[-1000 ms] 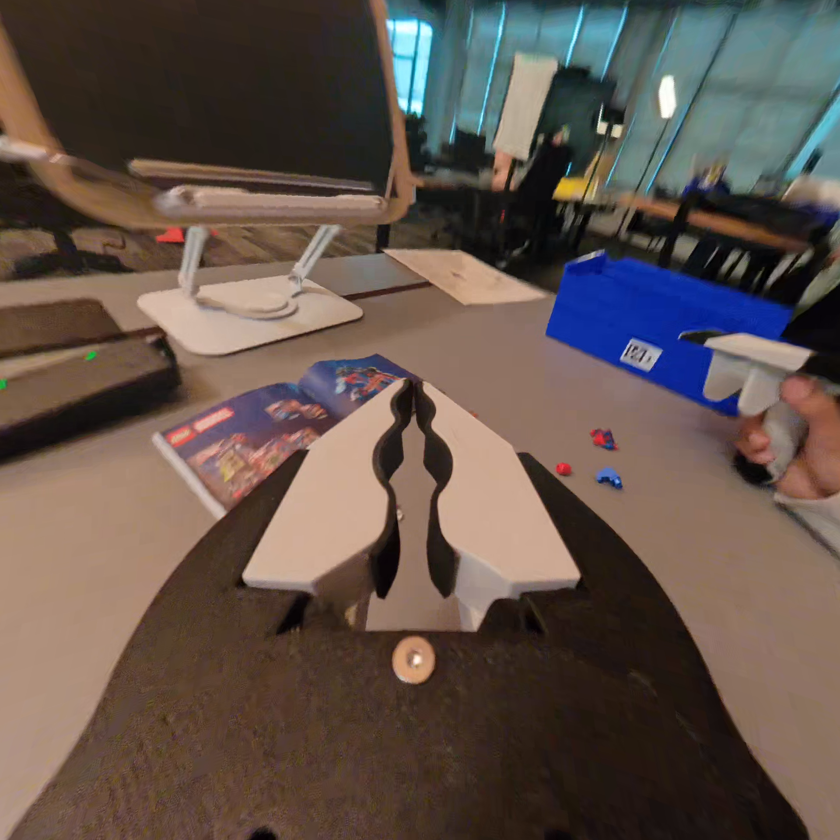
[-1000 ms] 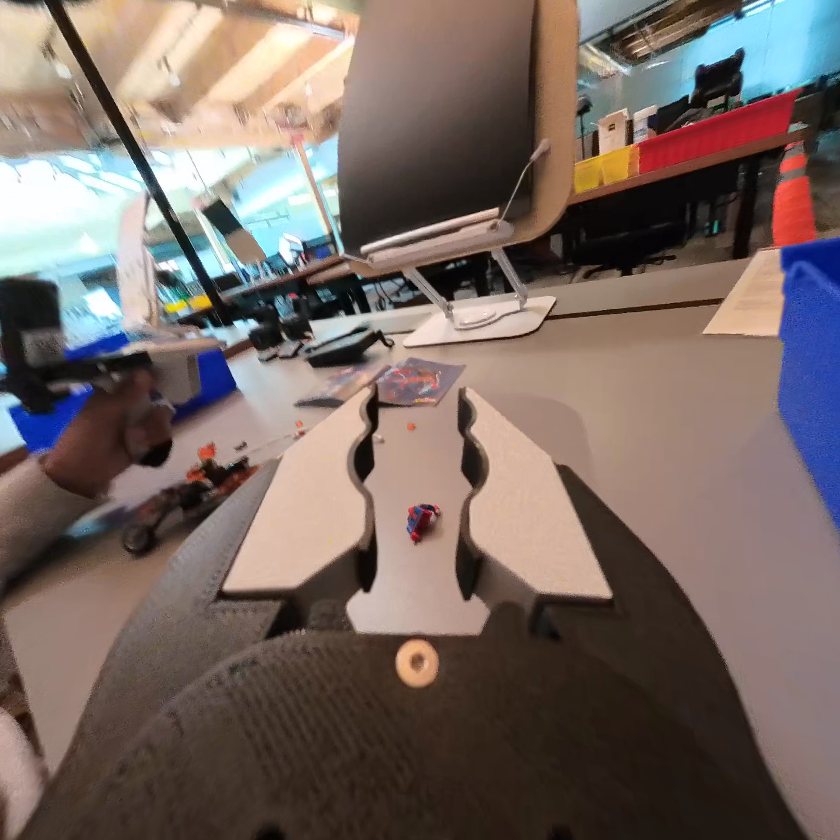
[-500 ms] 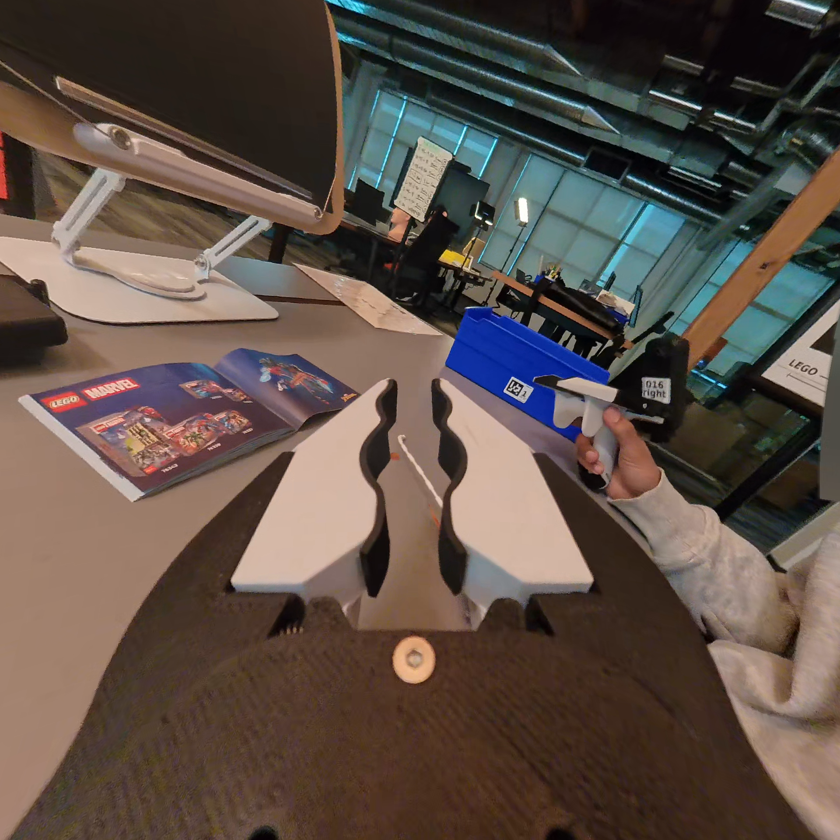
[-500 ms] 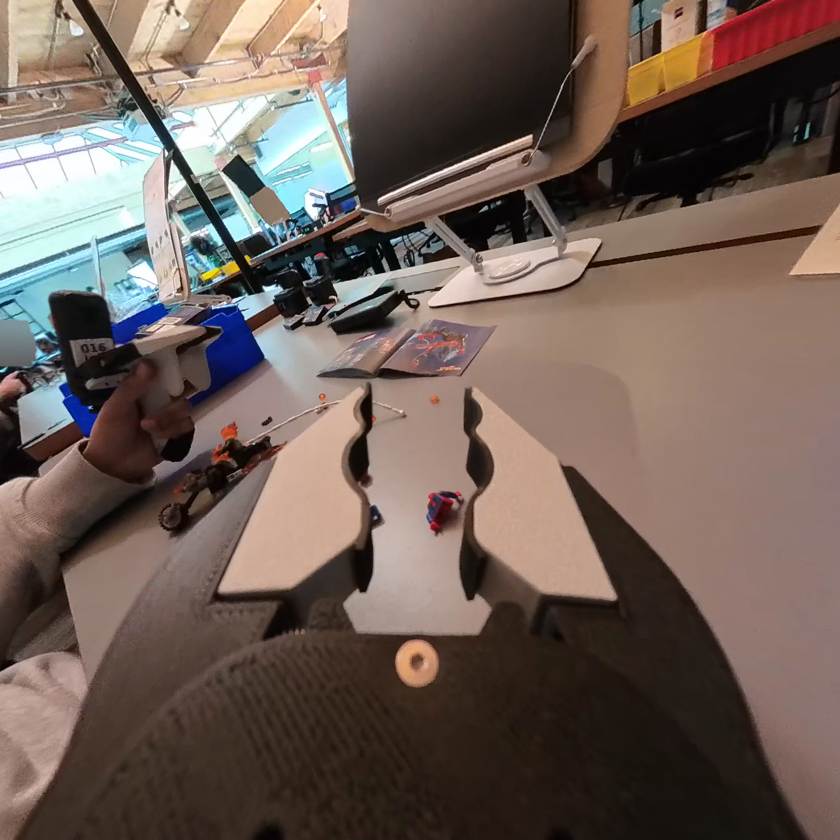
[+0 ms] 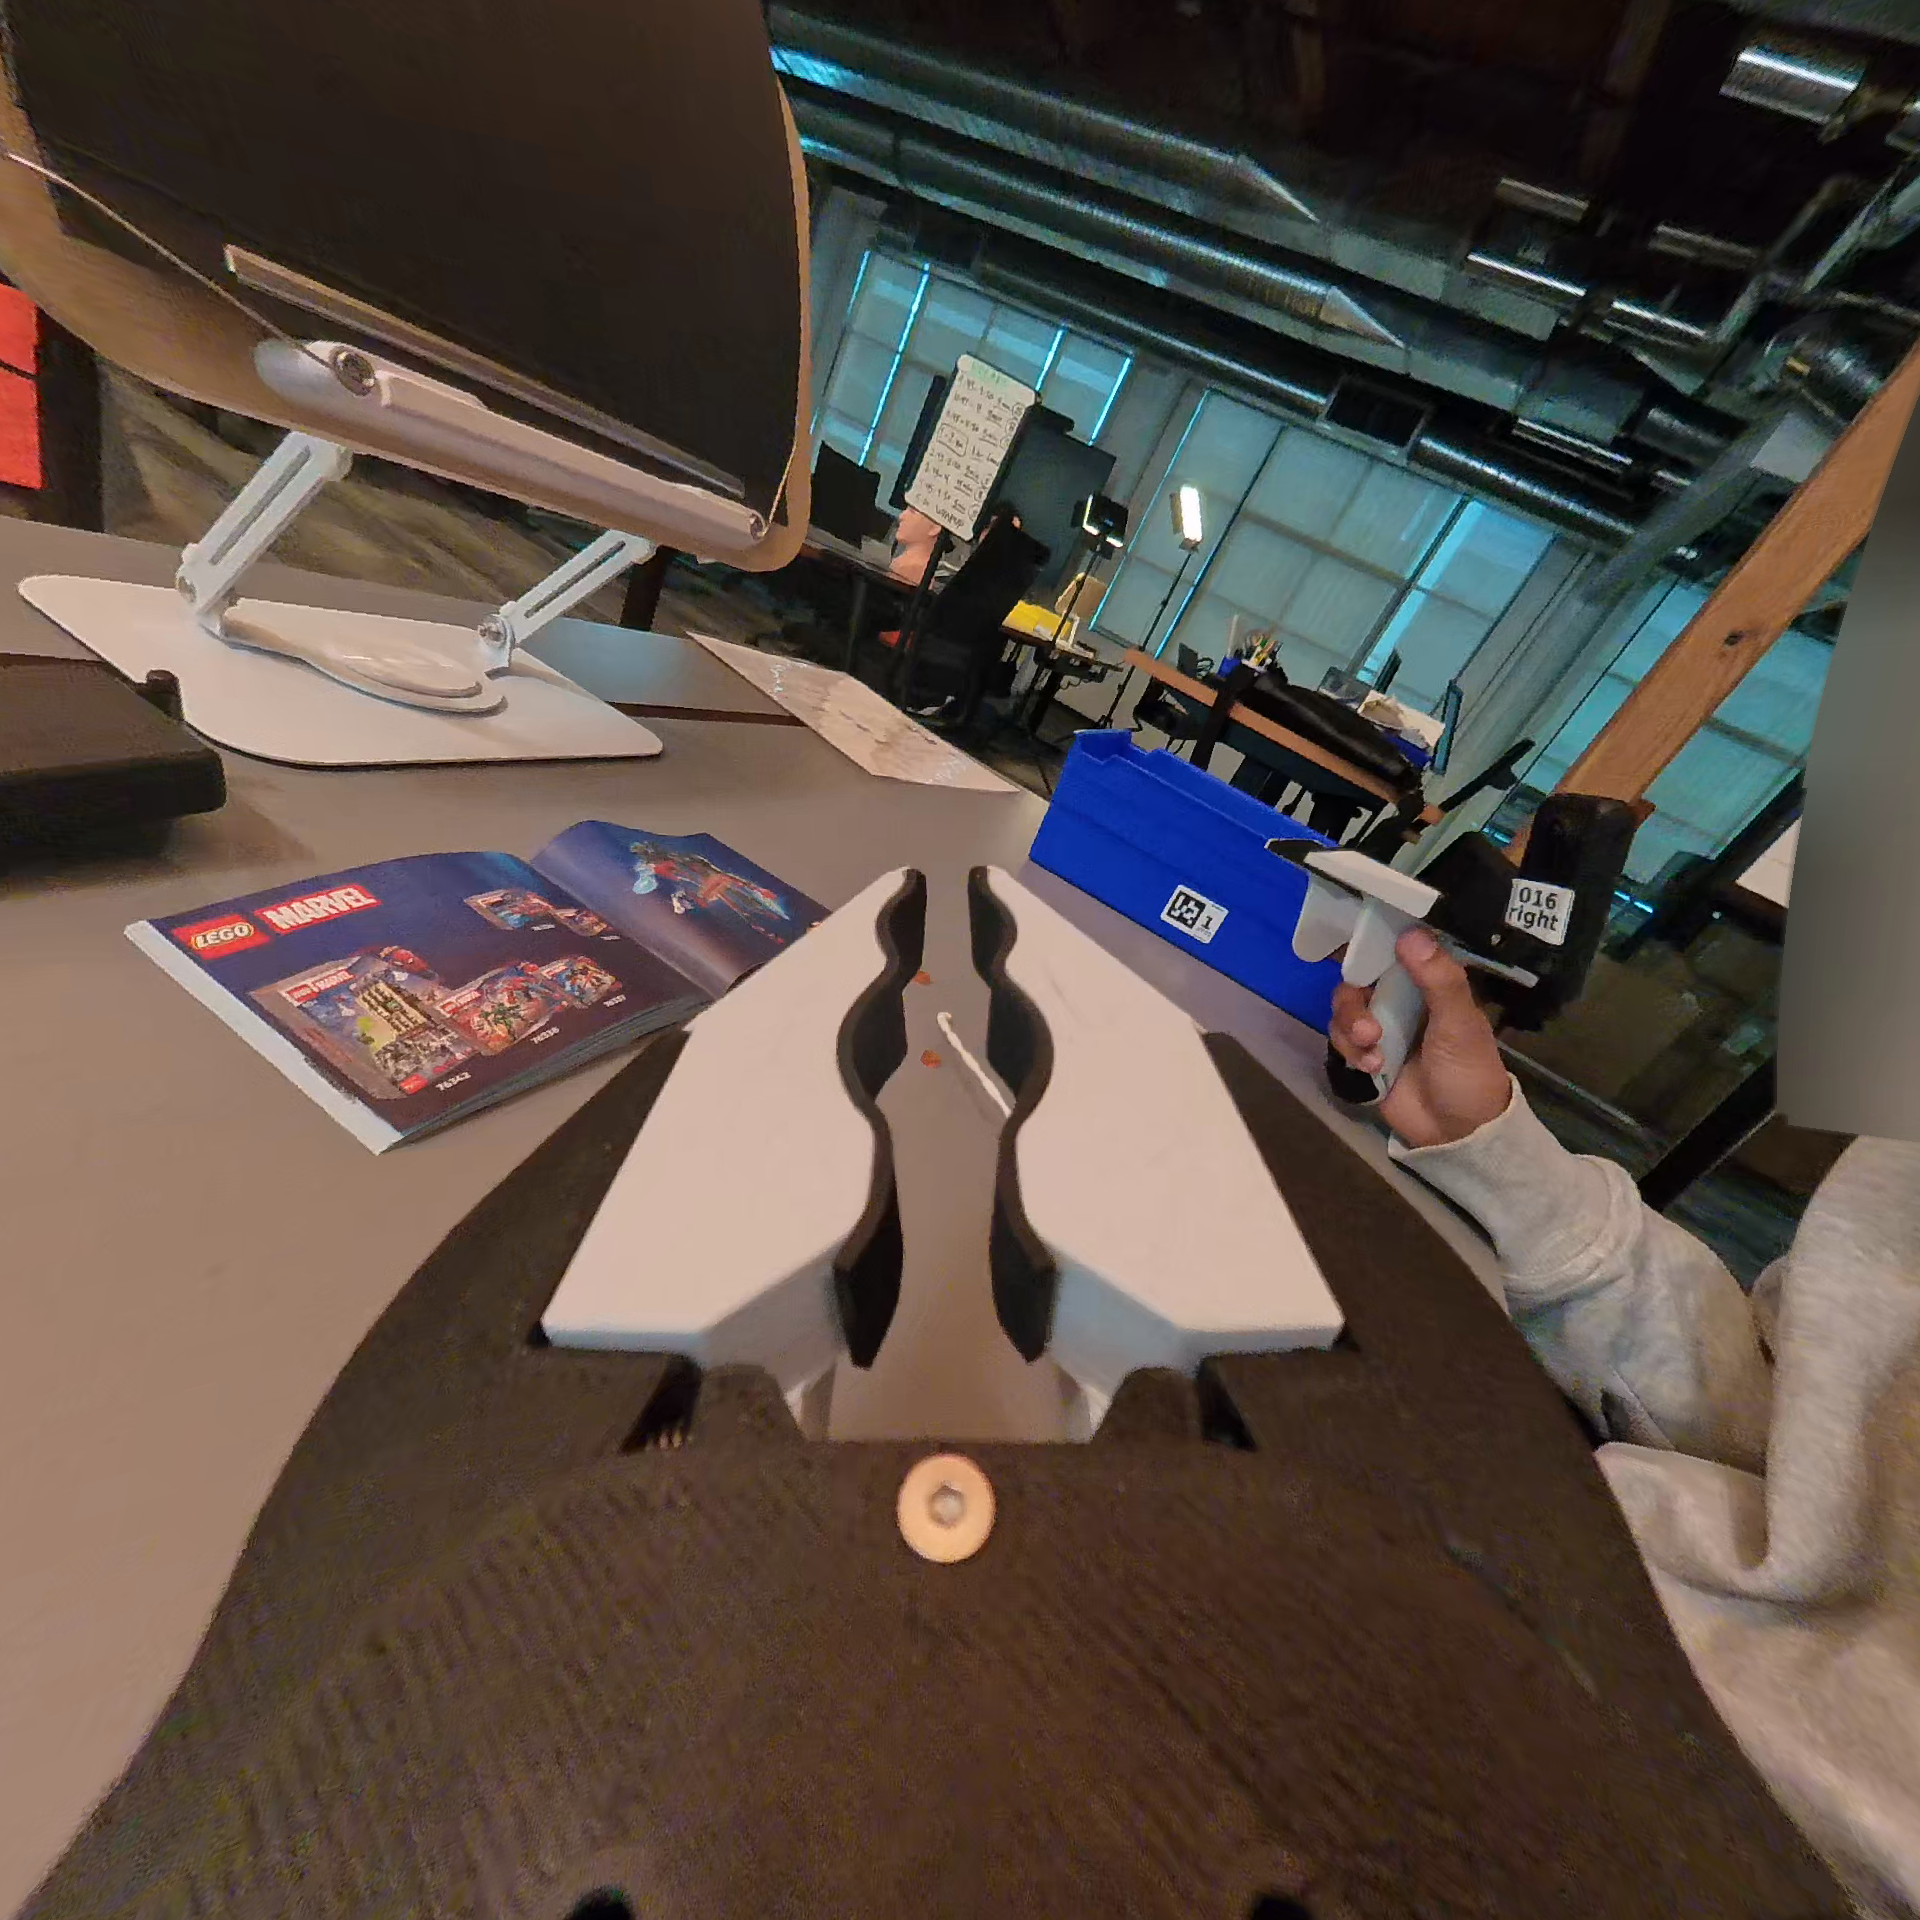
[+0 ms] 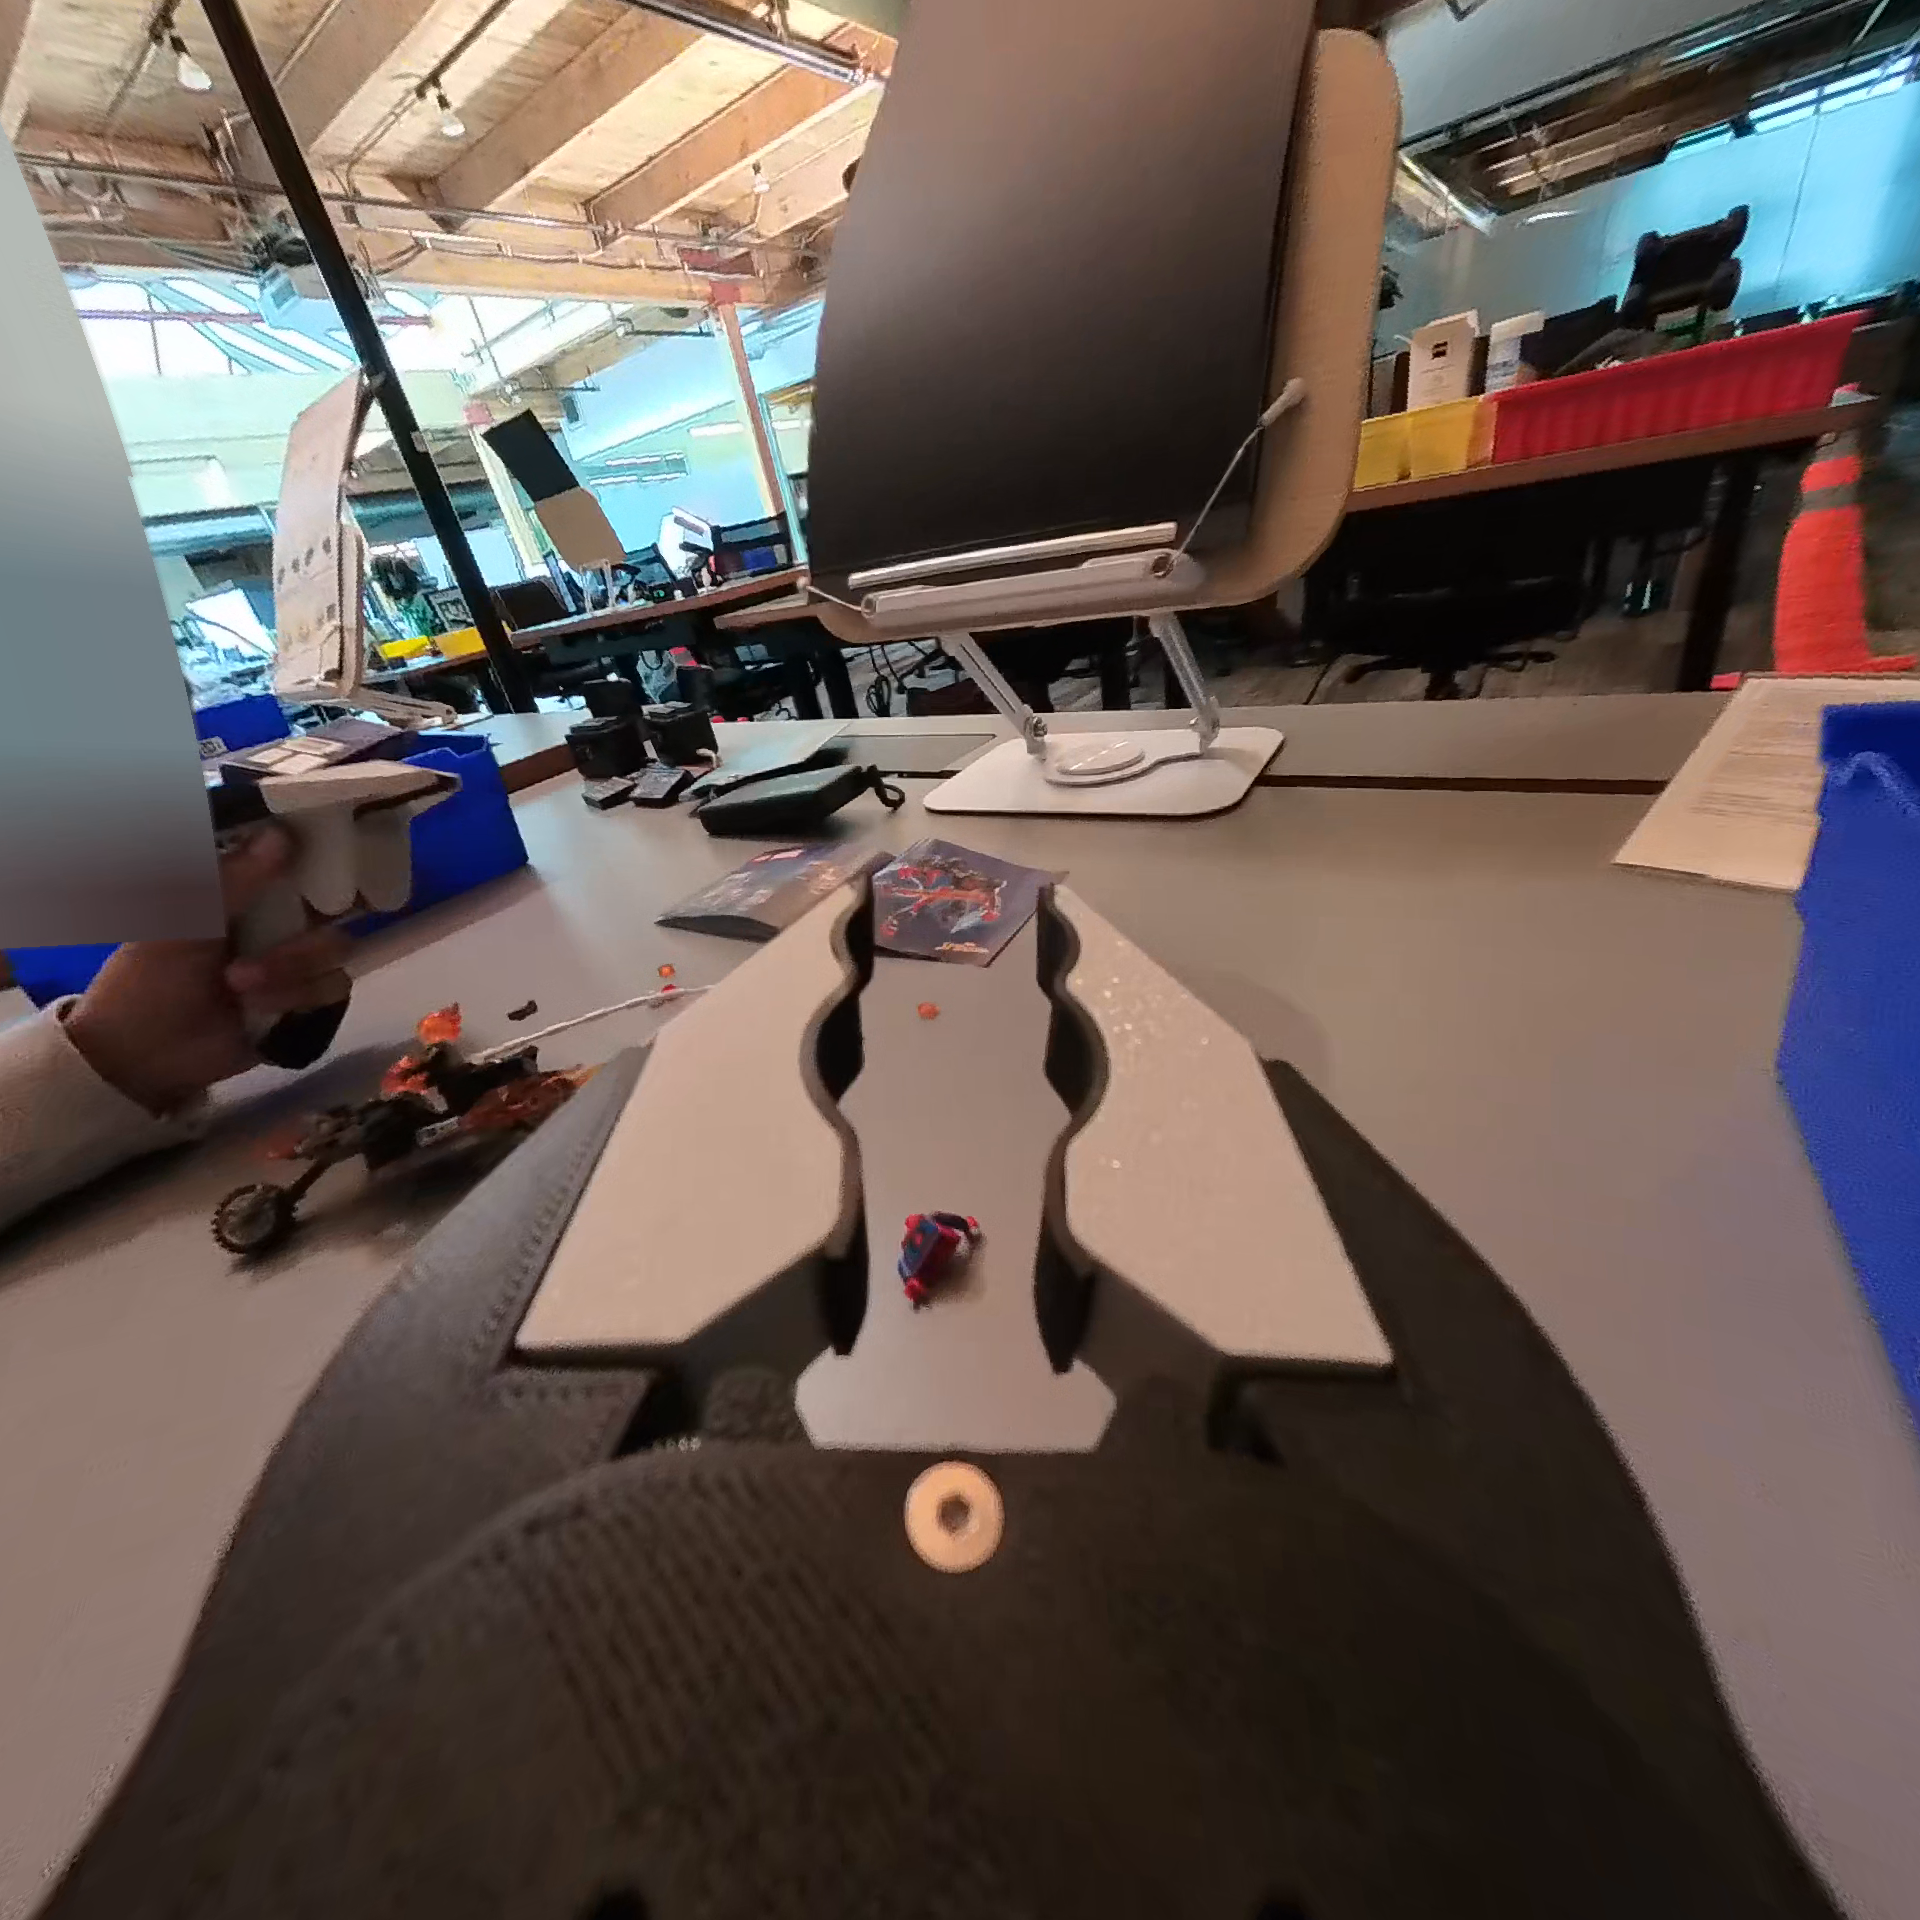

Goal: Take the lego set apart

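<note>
Grey table [image 6: 1455, 1039] in open workshop. Lego motorbike [image 6: 416, 1122] is seen at 9 o'clock of right gripper [image 6: 945, 935], jaws spread, nothing held; small red-blue piece [image 6: 935, 1252] lies betw. them. Left gripper [image 5: 943, 894]: jaws narrowly apart, empty; booklet [image 5: 468, 966] at 10 o'clock.

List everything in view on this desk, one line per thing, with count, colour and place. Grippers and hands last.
lego motorcycle: one, black and orange, desk, left of right gripper
loose minifigure part: one, red and blue, desk, seen between right gripper's fingers
white string: one, desk, ahead of left gripper
orange bits: a few, scattered on desk
instruction booklet: one, dark blue, open, mid-desk
blue bins: several, desk edges
monitor stand: one, white, back of desk
paper sheet: one, white, far right
left gripper: grey, narrowly open, empty
right gripper: grey, open, empty
hands: two, gripping handles
</note>
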Tool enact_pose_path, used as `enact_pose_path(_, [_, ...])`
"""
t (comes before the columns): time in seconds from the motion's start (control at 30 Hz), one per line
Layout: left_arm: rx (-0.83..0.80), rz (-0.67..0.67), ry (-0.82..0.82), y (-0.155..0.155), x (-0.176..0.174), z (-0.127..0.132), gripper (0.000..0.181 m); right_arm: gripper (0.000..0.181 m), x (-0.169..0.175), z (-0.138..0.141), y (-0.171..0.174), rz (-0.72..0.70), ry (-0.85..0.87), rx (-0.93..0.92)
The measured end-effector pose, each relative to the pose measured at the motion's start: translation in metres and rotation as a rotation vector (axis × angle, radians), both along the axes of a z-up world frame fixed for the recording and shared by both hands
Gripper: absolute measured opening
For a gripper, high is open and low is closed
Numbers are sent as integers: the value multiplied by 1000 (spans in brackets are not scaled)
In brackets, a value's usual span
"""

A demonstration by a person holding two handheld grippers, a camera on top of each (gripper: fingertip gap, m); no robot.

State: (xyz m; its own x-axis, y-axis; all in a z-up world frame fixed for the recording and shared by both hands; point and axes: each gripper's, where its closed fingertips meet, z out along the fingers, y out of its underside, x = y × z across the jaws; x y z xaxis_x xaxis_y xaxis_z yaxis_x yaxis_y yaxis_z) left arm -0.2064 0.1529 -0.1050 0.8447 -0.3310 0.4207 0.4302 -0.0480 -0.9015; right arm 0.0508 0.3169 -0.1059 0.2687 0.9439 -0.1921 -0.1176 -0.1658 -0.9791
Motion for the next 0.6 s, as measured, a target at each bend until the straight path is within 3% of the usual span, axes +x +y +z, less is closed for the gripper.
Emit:
enact_pose_path(0.4, [-114,-125,99,8,42,-22,21,29,-35,-35,-27,42,-277,147])
enact_pose_path(0.5, [-166,-167,116,7,55,-32,35,31,-45,-39,-40,76,-301,155])
enact_pose_path(0.6, [-195,-171,97,-1,73,-35,63,35,-64,-21,-76,232,-133,24])
